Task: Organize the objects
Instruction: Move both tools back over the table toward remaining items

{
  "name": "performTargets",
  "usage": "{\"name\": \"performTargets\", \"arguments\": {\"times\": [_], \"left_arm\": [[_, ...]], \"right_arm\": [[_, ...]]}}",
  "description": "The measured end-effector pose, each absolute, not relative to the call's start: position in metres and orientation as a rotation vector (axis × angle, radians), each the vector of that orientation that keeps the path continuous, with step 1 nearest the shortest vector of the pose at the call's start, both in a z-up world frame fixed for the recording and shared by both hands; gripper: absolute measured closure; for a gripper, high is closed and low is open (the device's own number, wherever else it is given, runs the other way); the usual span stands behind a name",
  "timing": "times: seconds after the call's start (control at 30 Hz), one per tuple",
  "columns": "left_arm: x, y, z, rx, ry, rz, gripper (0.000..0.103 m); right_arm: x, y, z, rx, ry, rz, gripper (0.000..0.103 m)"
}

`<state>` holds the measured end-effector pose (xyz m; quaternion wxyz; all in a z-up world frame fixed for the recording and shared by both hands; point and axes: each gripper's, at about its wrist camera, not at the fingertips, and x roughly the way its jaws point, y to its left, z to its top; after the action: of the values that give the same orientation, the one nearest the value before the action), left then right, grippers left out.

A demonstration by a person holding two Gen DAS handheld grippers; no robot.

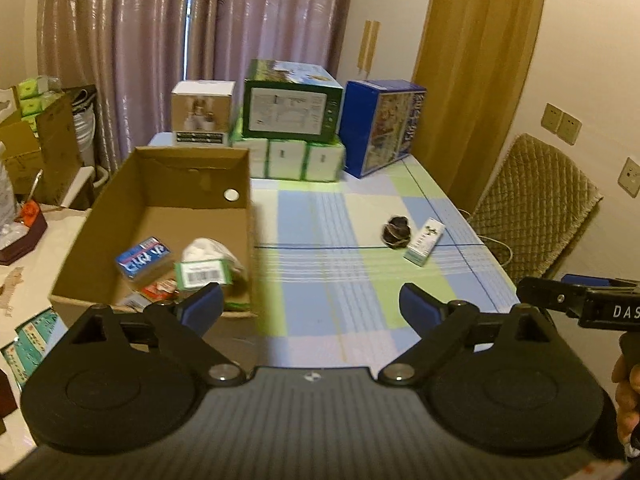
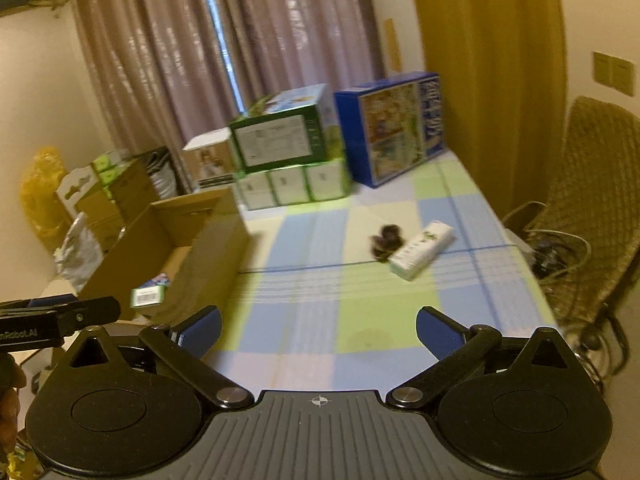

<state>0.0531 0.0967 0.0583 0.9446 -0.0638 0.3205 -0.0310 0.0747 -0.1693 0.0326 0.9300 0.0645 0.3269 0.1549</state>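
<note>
An open cardboard box [image 1: 120, 216] [image 2: 208, 240] stands on the left of the checked tablecloth. Inside lie a blue packet [image 1: 142, 258], a white crumpled bundle [image 1: 204, 250], a green-edged barcode box [image 1: 203, 274] [image 2: 147, 295] and a red item [image 1: 160, 290]. On the cloth to the right lie a dark round object [image 1: 396, 230] [image 2: 385, 242] and a small white carton [image 1: 424, 240] [image 2: 422, 249], touching or nearly so. My left gripper [image 1: 310, 306] is open over the box's near right corner. My right gripper [image 2: 318, 330] is open above bare cloth, well short of the carton.
Stacked boxes line the far table edge: a brown-white one [image 1: 202, 114], a green one [image 1: 292, 102] on white-green packs [image 1: 298, 158], and a blue one [image 1: 380, 124]. A wicker chair [image 1: 532, 200] and cables [image 2: 560, 248] sit right of the table. More cartons [image 1: 32, 140] clutter the left.
</note>
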Motion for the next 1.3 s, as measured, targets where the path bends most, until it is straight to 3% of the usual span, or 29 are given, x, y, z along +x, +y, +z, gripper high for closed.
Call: {"name": "performTargets", "arguments": {"times": [0.77, 1.3], "left_arm": [[0.048, 0.046, 0.053, -0.080, 0.684, -0.116, 0.002], [0.056, 0.036, 0.043, -0.075, 0.709, -0.122, 0.002]], "right_arm": [[0.055, -0.226, 0.029, 0.178, 0.675, 0.232, 0.002], [0.057, -0.236, 0.021, 0.200, 0.691, 0.218, 0.002]]}}
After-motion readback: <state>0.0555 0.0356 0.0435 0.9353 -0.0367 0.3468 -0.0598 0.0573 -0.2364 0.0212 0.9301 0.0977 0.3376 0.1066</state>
